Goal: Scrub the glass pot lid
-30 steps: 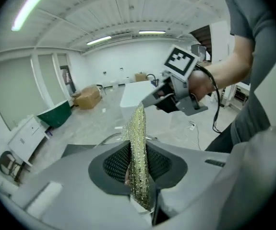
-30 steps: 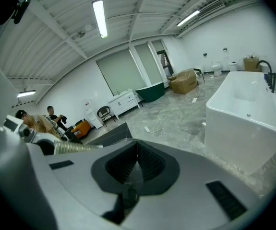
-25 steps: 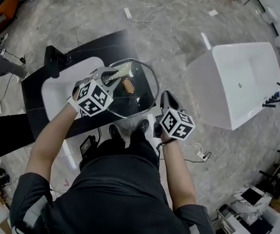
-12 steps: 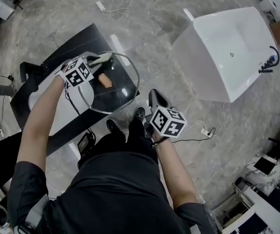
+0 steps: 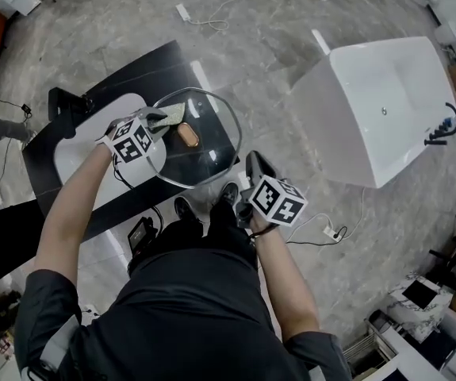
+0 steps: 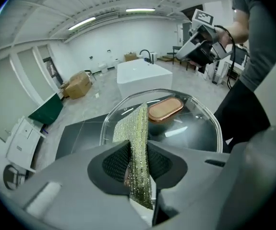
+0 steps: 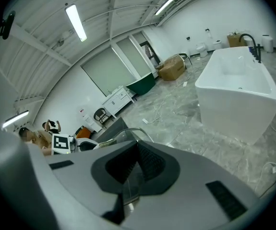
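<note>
The glass pot lid (image 5: pixel 208 153) with its copper knob (image 5: pixel 188 136) hangs tilted over the black counter. My right gripper (image 5: pixel 251 159) is shut on the lid's near rim, and the rim (image 7: pixel 128 188) runs between its jaws. My left gripper (image 5: pixel 158 119) is shut on a yellow-green scrub sponge (image 5: pixel 171 114), which presses on the glass just left of the knob. In the left gripper view the sponge (image 6: pixel 139 138) stands on edge between the jaws (image 6: pixel 137 166), with its far end on the lid (image 6: pixel 190 131) beside the knob (image 6: pixel 165 109).
A black counter (image 5: pixel 180 66) with a white basin (image 5: pixel 73 153) and a black faucet (image 5: pixel 63 101) lies under the lid. A white bathtub (image 5: pixel 378 109) stands to the right. Cables and a power strip (image 5: pixel 327 231) lie on the marble floor.
The left gripper slid the sponge over the lid's far-left glass, out towards the rim and back near the knob. The right gripper kept its hold on the rim.
</note>
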`<action>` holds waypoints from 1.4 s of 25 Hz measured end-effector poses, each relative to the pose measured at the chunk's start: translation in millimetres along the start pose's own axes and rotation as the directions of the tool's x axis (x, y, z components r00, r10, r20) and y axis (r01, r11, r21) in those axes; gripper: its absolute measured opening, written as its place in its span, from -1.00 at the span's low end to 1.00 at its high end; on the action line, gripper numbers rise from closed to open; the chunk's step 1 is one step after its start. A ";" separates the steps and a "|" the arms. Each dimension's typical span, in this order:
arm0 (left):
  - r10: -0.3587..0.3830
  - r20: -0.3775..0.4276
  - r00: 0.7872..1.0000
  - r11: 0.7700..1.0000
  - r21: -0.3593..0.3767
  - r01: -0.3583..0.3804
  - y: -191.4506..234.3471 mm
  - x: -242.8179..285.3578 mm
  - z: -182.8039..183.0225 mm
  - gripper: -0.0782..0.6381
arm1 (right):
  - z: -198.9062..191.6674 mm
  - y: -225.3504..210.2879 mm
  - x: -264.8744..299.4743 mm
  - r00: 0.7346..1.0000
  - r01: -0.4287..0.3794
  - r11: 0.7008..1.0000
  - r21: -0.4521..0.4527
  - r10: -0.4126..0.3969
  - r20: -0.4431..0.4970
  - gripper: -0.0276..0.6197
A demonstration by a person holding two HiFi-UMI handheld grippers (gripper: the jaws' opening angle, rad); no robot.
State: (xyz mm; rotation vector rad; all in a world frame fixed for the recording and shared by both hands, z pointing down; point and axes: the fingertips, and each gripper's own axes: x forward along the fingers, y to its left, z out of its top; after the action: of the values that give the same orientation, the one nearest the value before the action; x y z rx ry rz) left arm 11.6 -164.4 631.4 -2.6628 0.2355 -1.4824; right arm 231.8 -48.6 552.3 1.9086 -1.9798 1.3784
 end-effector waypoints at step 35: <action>0.042 0.074 0.996 0.622 -0.782 0.032 -139.2 19.0 76.3 -0.58 | -14.4 2.3 -4.5 0.999 -0.029 0.999 0.013 0.029 -0.019 -0.89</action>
State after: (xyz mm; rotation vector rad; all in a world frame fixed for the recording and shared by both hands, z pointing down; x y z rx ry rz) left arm 99.2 -30.7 627.8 -3.3370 1.1392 -1.4837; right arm 223.5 -36.6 556.9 1.8725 -2.0029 1.4145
